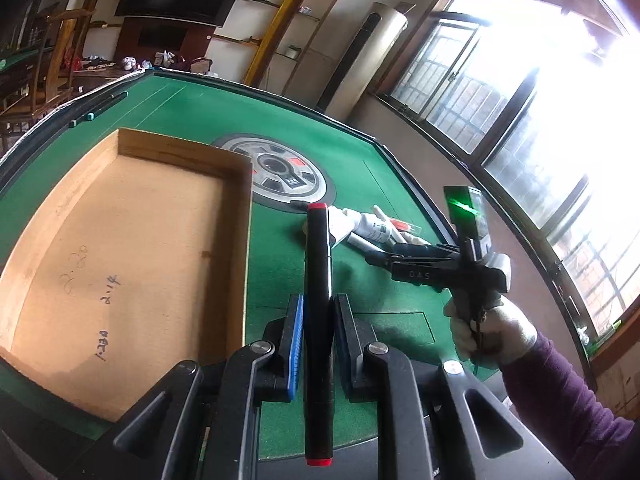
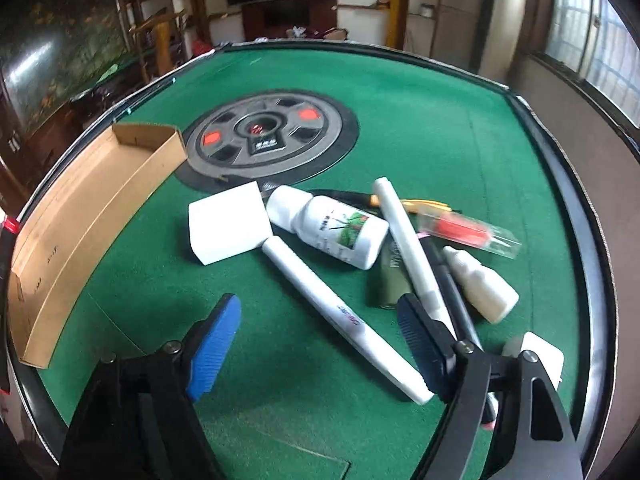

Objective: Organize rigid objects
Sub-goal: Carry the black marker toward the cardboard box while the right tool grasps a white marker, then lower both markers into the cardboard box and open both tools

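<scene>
Left tool (image 1: 318, 312): clamped on a black cylindrical marker with red end caps (image 1: 318, 280), gripped near its middle, one cap pointing away from the camera and one toward it.
Marker's place: held above the green felt desk (image 1: 200, 112), just at 3 o'clock of the shallow brown cardboard tray (image 1: 120, 248) — not yet over it.
Right tool (image 2: 320, 344): jaws partly apart, nothing gripped; a long white plastic pen (image 2: 340, 320) lies on the felt between them, untouched as far as I can tell.
Pile: white rectangular box (image 2: 226, 226) and white bottle with a green-leaf label (image 2: 332, 228) at 12 o'clock of the right tool; small white dropper bottle (image 2: 480, 284) at 2 o'clock.
Risk, left: the marker could catch the tray's near wall if lowered too soon, or roll when released.
Risk, right: closing could pinch the neighbouring white stick too — they lie close.
</scene>
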Action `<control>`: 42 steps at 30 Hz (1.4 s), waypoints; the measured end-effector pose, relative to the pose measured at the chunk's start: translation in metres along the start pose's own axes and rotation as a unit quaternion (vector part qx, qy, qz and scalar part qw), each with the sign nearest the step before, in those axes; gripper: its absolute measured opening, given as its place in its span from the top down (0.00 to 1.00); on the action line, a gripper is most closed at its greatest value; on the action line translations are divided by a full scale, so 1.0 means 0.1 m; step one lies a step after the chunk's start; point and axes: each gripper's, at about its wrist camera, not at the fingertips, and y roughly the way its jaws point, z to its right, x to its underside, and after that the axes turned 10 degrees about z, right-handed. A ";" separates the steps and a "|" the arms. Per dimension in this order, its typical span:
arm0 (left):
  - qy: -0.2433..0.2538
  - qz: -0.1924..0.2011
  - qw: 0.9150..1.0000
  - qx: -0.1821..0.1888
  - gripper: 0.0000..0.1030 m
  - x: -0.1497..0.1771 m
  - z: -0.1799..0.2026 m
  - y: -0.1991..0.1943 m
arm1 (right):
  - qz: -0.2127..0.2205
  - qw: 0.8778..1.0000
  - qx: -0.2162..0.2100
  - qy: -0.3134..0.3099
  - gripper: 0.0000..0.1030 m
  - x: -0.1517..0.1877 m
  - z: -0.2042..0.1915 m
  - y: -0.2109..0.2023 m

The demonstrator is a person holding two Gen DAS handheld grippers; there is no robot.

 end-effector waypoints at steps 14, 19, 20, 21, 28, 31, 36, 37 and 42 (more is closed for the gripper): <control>-0.041 0.004 0.999 -0.011 0.86 -0.13 -0.39 -0.09 | -0.018 0.989 -0.096 0.115 0.86 0.19 -0.03 -0.25; -0.055 0.002 0.998 -0.009 0.86 -0.39 -0.55 -0.02 | 0.008 0.967 -0.200 0.160 0.86 -0.05 -0.23 -0.49; -0.051 0.003 0.999 -0.012 0.86 -0.44 -0.58 0.01 | 0.010 0.962 -0.219 0.165 0.86 -0.13 -0.31 -0.49; -0.048 0.004 0.999 -0.019 0.86 -0.50 -0.61 0.04 | 0.009 0.956 -0.237 0.171 0.86 -0.20 -0.38 -0.48; -0.076 -0.025 0.996 -0.046 0.86 -0.84 -0.99 0.57 | -0.006 0.944 -0.255 0.209 0.86 -0.79 -1.01 0.01; -0.091 -0.037 0.993 -0.060 0.86 -0.89 -1.13 0.82 | -0.009 0.954 -0.216 0.209 0.86 -0.97 -1.19 0.30; -0.112 -0.058 0.991 -0.051 0.86 -0.85 -1.25 1.12 | -0.030 0.962 -0.169 0.211 0.86 -1.06 -1.27 0.68; -0.115 -0.060 0.990 -0.048 0.86 -0.84 -1.27 1.16 | -0.036 0.964 -0.162 0.207 0.86 -1.07 -1.30 0.73; -0.125 -0.054 0.990 -0.044 0.83 -0.77 -1.31 1.27 | -0.053 0.970 -0.130 0.198 0.86 -1.07 -1.30 0.89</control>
